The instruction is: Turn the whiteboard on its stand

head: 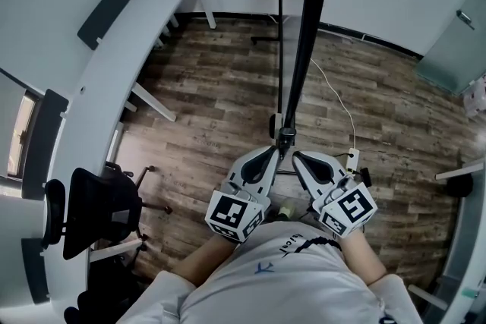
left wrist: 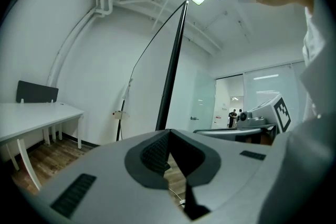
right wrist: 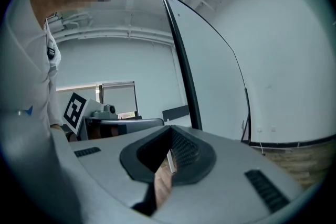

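The whiteboard stands edge-on in front of me, a long dark bar reaching down to the floor stand. My left gripper and right gripper come in from either side, tips together at the board's near lower end. In the left gripper view the jaws of the left gripper meet at their tips, with the board's black edge rising just beyond. Those of the right gripper also meet at the tips below the board's edge. I cannot see anything clamped between either pair.
A long white desk runs along the left wall, with a black office chair beside it. A power strip with a white cable lies on the wood floor to my right. A glass door is at far right.
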